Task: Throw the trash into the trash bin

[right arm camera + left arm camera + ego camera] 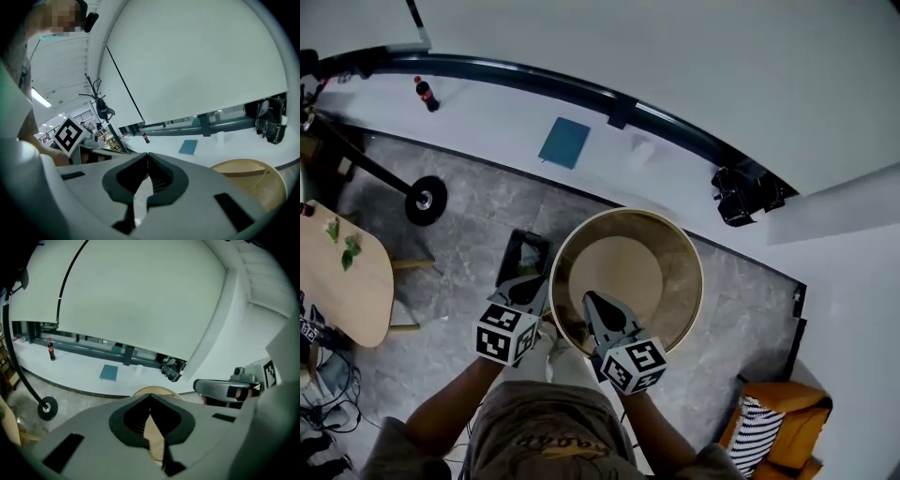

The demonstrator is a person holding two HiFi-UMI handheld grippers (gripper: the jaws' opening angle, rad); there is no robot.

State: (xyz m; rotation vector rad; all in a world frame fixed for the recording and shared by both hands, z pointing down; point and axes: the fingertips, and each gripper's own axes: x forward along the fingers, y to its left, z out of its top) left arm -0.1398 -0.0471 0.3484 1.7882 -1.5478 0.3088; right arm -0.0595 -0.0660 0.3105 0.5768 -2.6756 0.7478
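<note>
A round tan trash bin [684, 281] stands on the grey floor in front of me, and its bottom looks bare. My left gripper [536, 296] is at the bin's near left rim with its jaws together and nothing between them. My right gripper [591, 302] hangs over the near rim, also shut and holding nothing. In the left gripper view the closed tips [150, 395] point at the bin [154, 391]. From the right gripper view, the bin [251, 180] lies to the right of the closed tips [147, 154]. No trash shows in any view.
A black box [525, 255] lies on the floor left of the bin. A wooden table [352, 281] and a stand's wheel [425, 200] are at the left. A cola bottle [426, 94], a teal pad [564, 142] and a black device [745, 192] sit farther off. An orange chair [773, 422] is at the lower right.
</note>
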